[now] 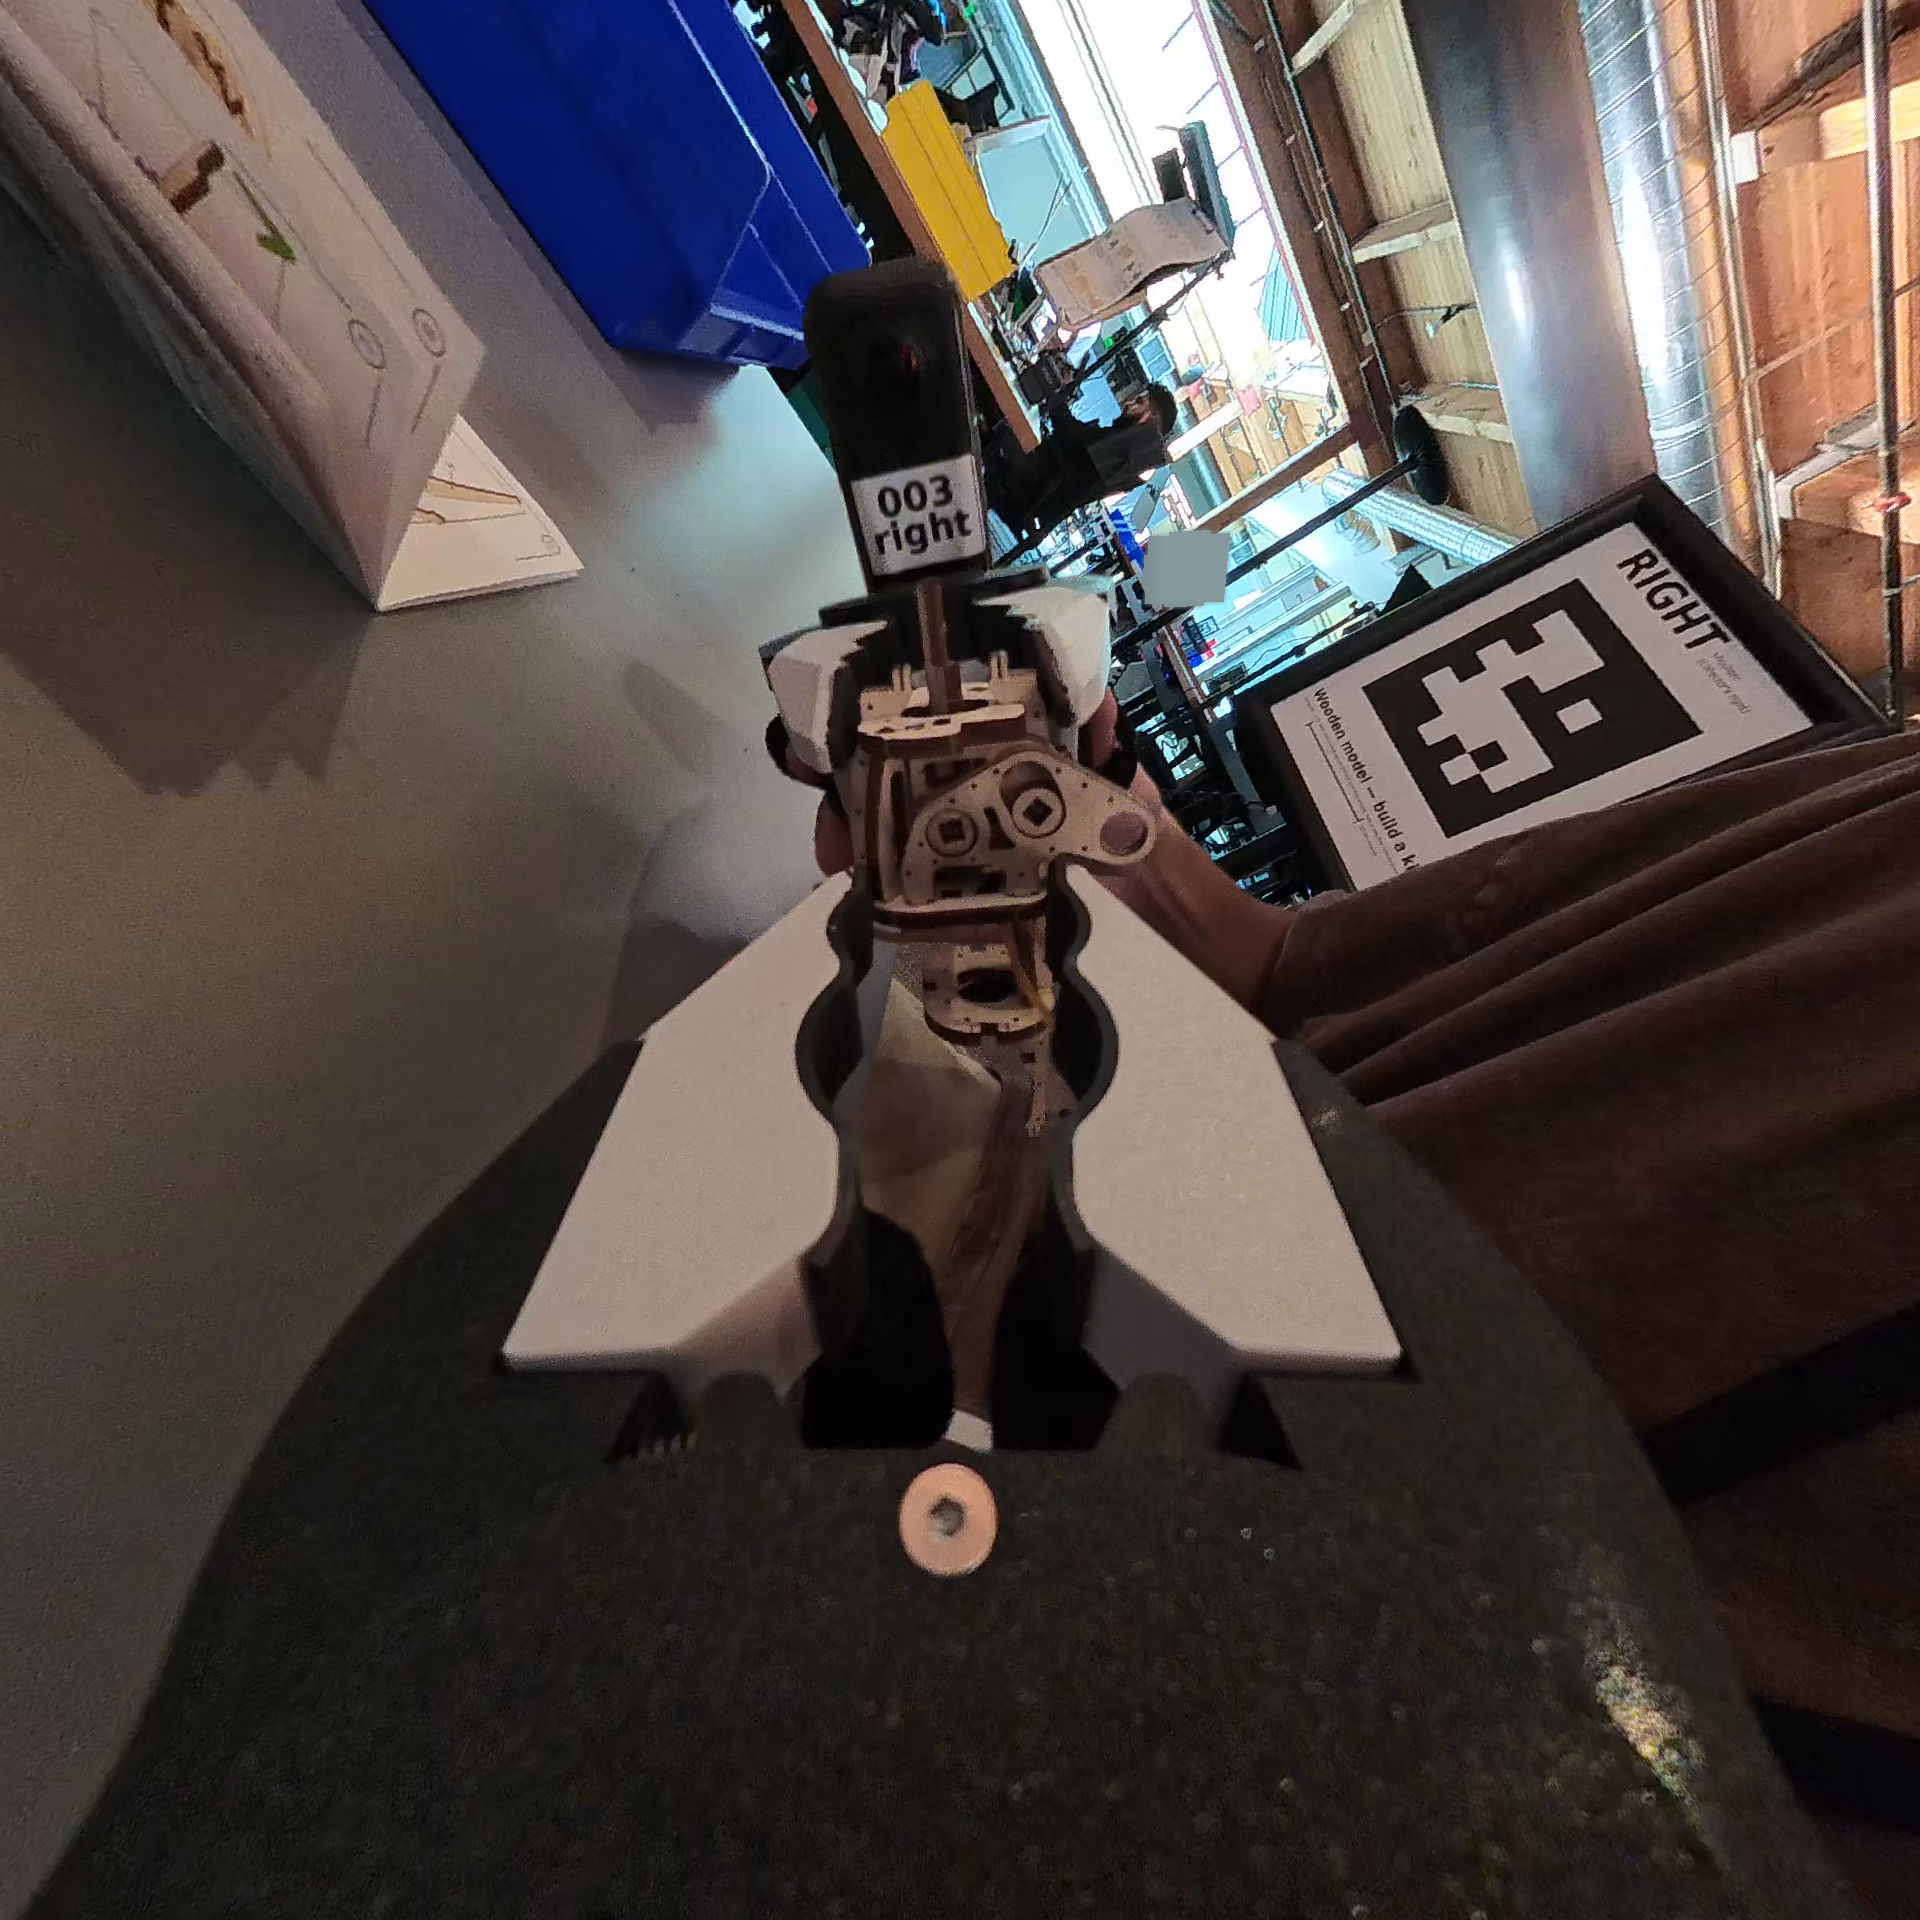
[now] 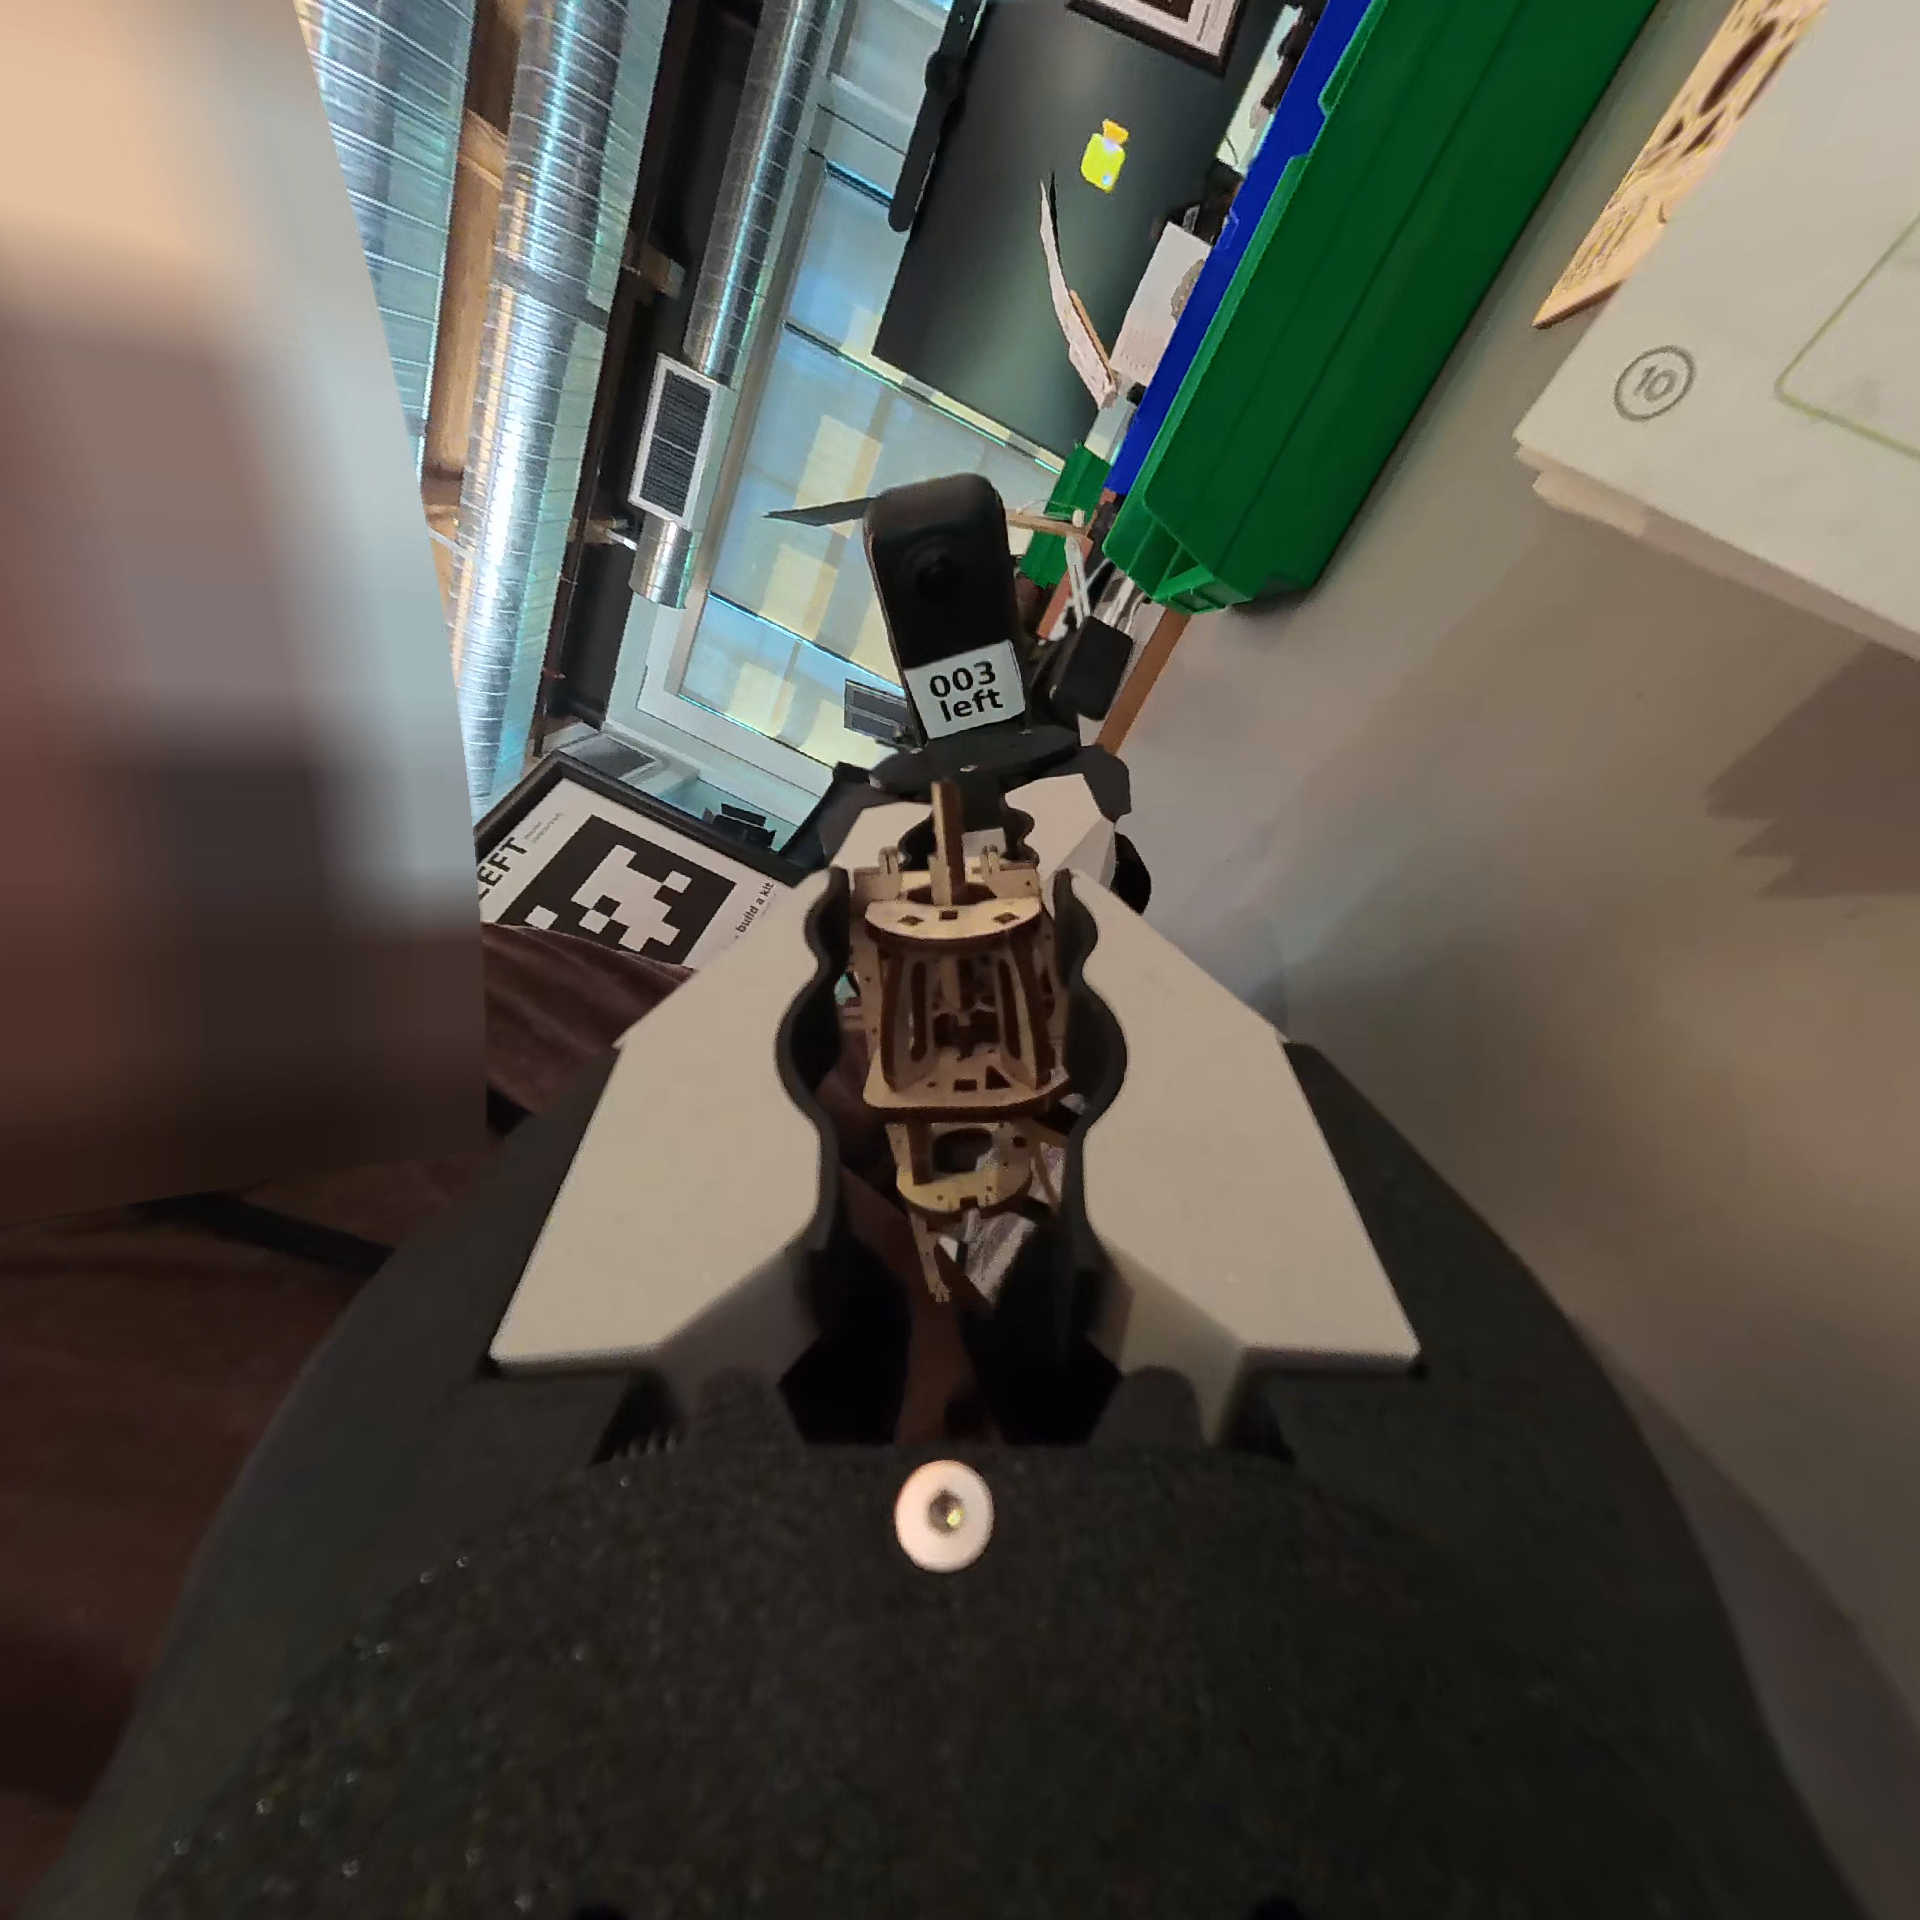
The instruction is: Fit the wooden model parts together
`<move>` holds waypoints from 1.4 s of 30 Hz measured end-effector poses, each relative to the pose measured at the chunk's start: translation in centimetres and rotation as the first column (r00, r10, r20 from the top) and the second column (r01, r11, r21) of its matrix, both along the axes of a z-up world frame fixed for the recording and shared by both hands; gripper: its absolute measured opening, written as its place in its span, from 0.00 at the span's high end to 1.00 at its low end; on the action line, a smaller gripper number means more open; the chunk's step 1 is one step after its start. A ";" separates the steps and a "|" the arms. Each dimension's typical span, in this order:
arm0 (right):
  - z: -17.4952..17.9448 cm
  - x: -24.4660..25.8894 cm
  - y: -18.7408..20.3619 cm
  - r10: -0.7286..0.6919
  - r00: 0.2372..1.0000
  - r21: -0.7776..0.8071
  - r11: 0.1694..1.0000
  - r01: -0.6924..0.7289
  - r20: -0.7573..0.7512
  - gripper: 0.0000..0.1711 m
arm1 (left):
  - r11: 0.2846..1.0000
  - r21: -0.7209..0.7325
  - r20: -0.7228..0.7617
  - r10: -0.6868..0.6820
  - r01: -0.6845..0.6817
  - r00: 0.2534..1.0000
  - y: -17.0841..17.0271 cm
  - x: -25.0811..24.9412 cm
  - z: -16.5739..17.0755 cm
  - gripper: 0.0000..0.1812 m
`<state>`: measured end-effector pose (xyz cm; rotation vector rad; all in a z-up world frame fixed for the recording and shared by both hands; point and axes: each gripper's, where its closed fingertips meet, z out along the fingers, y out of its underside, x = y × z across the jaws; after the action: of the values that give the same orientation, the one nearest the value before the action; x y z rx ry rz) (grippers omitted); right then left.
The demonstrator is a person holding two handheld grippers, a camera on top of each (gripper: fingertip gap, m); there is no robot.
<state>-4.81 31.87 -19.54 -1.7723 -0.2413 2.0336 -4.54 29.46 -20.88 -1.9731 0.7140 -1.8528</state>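
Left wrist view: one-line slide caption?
Left claw and right claw grip opposite ends of the wooden model assembly above the grey table.

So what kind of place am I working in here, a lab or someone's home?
Most likely a workshop or maker lab rather than a home. Exposed metal ducting runs overhead, stacked plastic bins sit along the grey worktable, and a framed marker sign stands at the station.

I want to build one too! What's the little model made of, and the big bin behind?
The model looks like thin pale plywood, unpainted and matte: flat cut-out pieces with dark, burnt-looking edges. The blue bin seems to be hard plastic: smooth, even colour, slightly shiny.
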 end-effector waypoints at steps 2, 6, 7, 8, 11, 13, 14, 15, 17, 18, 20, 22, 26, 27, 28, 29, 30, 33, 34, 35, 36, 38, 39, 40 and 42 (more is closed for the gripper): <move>-0.1 0.1 0.0 0.001 1.000 0.002 1.000 -0.001 -0.004 0.77 | 1.000 -0.004 0.002 -0.002 0.002 1.000 0.0 0.0 0.0 0.83; -0.2 -0.1 0.0 -0.004 1.000 0.030 1.000 0.004 0.021 0.77 | 1.000 -0.005 -0.004 -0.003 0.003 1.000 0.0 0.1 -0.1 0.83; -0.1 -0.1 -0.1 -0.005 0.999 0.046 0.999 0.004 0.033 0.77 | 1.000 -0.005 -0.005 -0.004 0.004 1.000 0.0 0.1 -0.1 0.83; -0.1 -0.1 -0.1 -0.005 0.999 0.063 0.998 0.002 0.044 0.78 | 1.000 -0.007 -0.003 -0.005 0.005 1.000 -0.1 0.1 -0.1 0.83; 0.1 -0.1 -0.3 -0.001 0.996 0.121 0.993 -0.009 0.085 0.78 | 1.000 -0.002 0.001 -0.006 0.006 1.000 -0.2 0.1 0.1 0.83; 0.4 -0.2 -0.3 -0.012 0.996 0.146 0.989 -0.001 0.093 0.79 | 1.000 0.008 0.004 -0.004 0.004 1.000 -0.2 0.1 0.4 0.83; 0.5 -0.2 -0.2 -0.014 0.996 0.142 0.990 0.001 0.091 0.79 | 1.000 0.015 0.002 -0.003 0.003 1.000 -0.2 0.1 0.4 0.83; 0.5 -0.2 -0.2 -0.015 0.996 0.135 0.991 0.004 0.087 0.79 | 1.000 0.018 0.001 -0.004 0.004 1.000 -0.2 0.1 0.5 0.83; 0.6 -0.2 -0.2 -0.020 0.996 0.137 0.990 0.008 0.083 0.79 | 1.000 0.018 0.002 -0.003 0.003 1.000 -0.2 0.1 0.5 0.83; 0.5 -0.1 -0.2 -0.022 0.996 0.140 0.990 0.009 0.087 0.79 | 1.000 0.020 0.000 -0.003 0.003 1.000 -0.2 0.2 0.4 0.83; 0.5 -0.1 -0.3 -0.019 0.995 0.142 0.990 0.005 0.093 0.79 | 1.000 0.019 0.001 -0.006 0.006 1.000 -0.3 0.2 0.4 0.83; 0.6 -0.1 -0.4 -0.019 0.996 0.140 0.990 0.006 0.092 0.80 | 1.000 0.024 0.001 -0.012 0.012 1.000 -0.4 0.2 0.5 0.83; 0.8 -0.2 -0.5 -0.007 0.994 0.143 0.990 -0.008 0.106 0.80 | 0.999 0.036 0.004 -0.018 0.017 1.000 -0.6 0.2 0.6 0.83; 0.9 -0.2 -0.5 -0.009 0.994 0.149 0.989 -0.007 0.106 0.80 | 0.999 0.039 0.006 -0.015 0.015 1.000 -0.5 0.2 0.7 0.83; 0.9 -0.2 -0.5 -0.012 0.994 0.156 0.988 -0.005 0.105 0.80 | 0.999 0.044 0.006 -0.017 0.016 1.000 -0.5 0.2 0.8 0.83; 0.9 -0.2 -0.4 -0.019 0.994 0.163 0.987 0.001 0.104 0.80 | 0.999 0.050 0.005 -0.014 0.014 1.000 -0.5 0.1 0.8 0.83; 1.0 -0.2 -0.2 -0.027 0.995 0.164 0.986 0.010 0.097 0.79 | 0.999 0.048 0.008 -0.008 0.008 1.000 -0.3 0.1 0.9 0.83; 0.7 -0.1 -0.4 0.009 0.996 0.157 0.987 -0.022 0.086 0.79 | 0.998 0.062 -0.003 -0.008 0.008 1.000 -0.3 0.0 0.6 0.83; 0.5 -0.1 -0.7 0.035 0.994 0.169 0.984 -0.052 0.101 0.79 | 0.997 0.071 -0.004 -0.018 0.018 1.000 -0.5 0.0 0.5 0.83; 0.4 -0.1 -1.1 0.067 0.991 0.178 0.980 -0.087 0.114 0.78 | 0.996 0.083 -0.008 -0.040 0.040 0.999 -0.8 -0.1 0.5 0.83; 0.2 0.0 -1.5 0.102 0.984 0.183 0.975 -0.128 0.144 0.78 | 0.993 0.103 -0.027 -0.053 0.055 0.998 -1.1 -0.2 0.2 0.83; -0.5 0.2 -1.9 0.139 0.958 0.238 0.950 -0.200 0.249 0.76 | 0.982 0.163 -0.075 -0.086 0.097 0.993 -1.5 -0.5 -0.3 0.83; -0.7 0.4 -2.1 0.150 0.939 0.276 0.931 -0.240 0.308 0.75 | 0.976 0.186 -0.094 -0.101 0.117 0.990 -1.7 -0.7 -0.4 0.83; -0.9 0.5 -2.2 0.159 0.917 0.302 0.912 -0.279 0.366 0.75 | 0.971 0.207 -0.109 -0.100 0.121 0.989 -1.5 -0.8 -0.4 0.83; -0.9 0.5 -2.4 0.185 0.869 0.339 0.868 -0.364 0.459 0.70 | 0.957 0.240 -0.145 -0.132 0.165 0.981 -1.6 -1.0 -0.5 0.83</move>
<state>-4.32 29.45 -20.48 -1.9400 -1.0435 1.5818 -5.59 27.83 -21.35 -1.9296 1.1055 -1.6311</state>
